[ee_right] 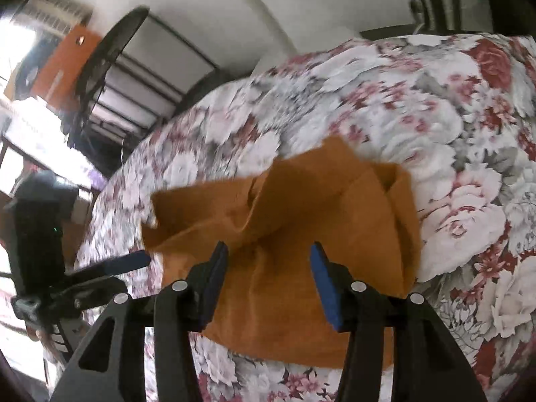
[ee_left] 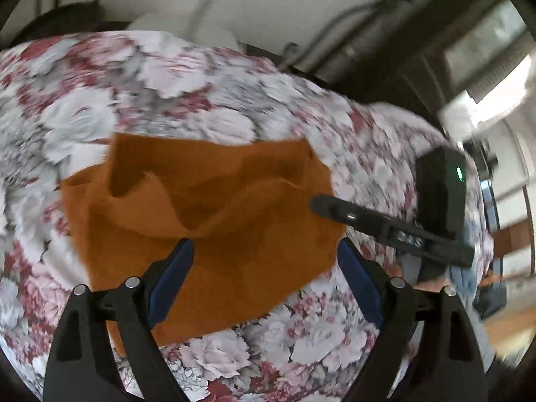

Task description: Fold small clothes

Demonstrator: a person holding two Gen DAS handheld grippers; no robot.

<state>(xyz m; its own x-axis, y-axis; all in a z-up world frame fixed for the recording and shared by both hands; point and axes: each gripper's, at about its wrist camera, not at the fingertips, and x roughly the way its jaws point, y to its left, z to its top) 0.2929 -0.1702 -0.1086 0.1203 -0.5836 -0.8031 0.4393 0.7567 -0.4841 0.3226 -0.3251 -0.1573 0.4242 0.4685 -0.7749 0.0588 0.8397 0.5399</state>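
A small orange cloth (ee_left: 207,221) lies rumpled and partly folded on a floral bedspread (ee_left: 167,77). My left gripper (ee_left: 264,251) is open above the cloth's near edge and holds nothing. The right gripper's finger (ee_left: 338,212) reaches in from the right at the cloth's right edge. In the right wrist view the same orange cloth (ee_right: 301,214) lies under my right gripper (ee_right: 268,254), which is open and empty just above it. The left gripper's finger (ee_right: 127,261) shows at the left, near the cloth's left corner.
The floral bedspread (ee_right: 435,117) covers the whole work surface. A white wall (ee_left: 268,0) and dark window frames (ee_left: 418,43) stand behind the bed. A black fan (ee_right: 110,60) and an orange board (ee_right: 67,67) stand beyond the bed's left side.
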